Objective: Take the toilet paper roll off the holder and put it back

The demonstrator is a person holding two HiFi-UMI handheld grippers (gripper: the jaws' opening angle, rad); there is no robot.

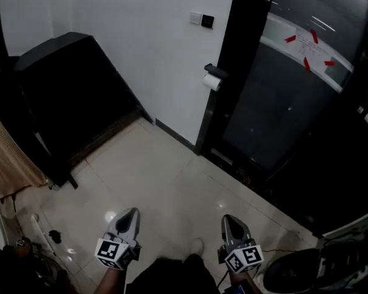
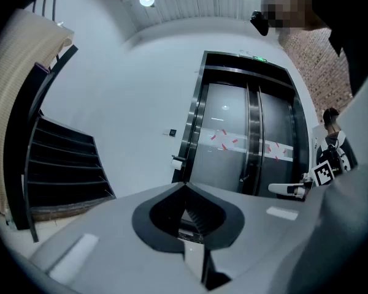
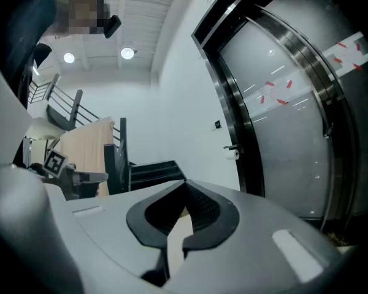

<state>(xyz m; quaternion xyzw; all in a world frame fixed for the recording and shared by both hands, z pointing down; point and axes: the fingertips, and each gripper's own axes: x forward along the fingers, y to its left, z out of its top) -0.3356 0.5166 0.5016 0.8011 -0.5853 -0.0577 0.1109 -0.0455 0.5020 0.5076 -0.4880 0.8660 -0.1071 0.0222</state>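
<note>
At the far left a dark staircase [image 1: 73, 97] stands against the white wall [image 1: 147, 35]. Down at 7 o'clock in the head view, the left gripper [image 1: 132, 213] is held level over the tiled floor [image 1: 172, 176]. Its jaws are fully closed, tip against tip, and nothing is caught between them.

The toilet paper roll [image 1: 212, 82] is on its holder [image 1: 216, 71], fixed to the wall just beside the black frame of the glass door [image 1: 282, 97]. It lies at about 1 o'clock from the left gripper and well apart from it. In the left gripper view the roll [image 2: 176, 162] shows small, at 12 o'clock above the closed tips [image 2: 185, 185]. The roll's long axis appears to run along the wall, roughly from 10 to 4 o'clock in the head view, though it is too small to be sure.

The right gripper [image 1: 228, 219] sits at 5 o'clock in the head view, also level. Its own view shows its jaws [image 3: 185, 182] pressed together and empty. From this gripper the roll lies almost straight ahead at 12 o'clock, and in the right gripper view it [image 3: 235, 155] shows at 1 o'clock.

The right gripper looks to have the more direct line, so it is probably the better one to reach with. Either gripper would have to cross the floor and open its jaws before it could take the roll.
</note>
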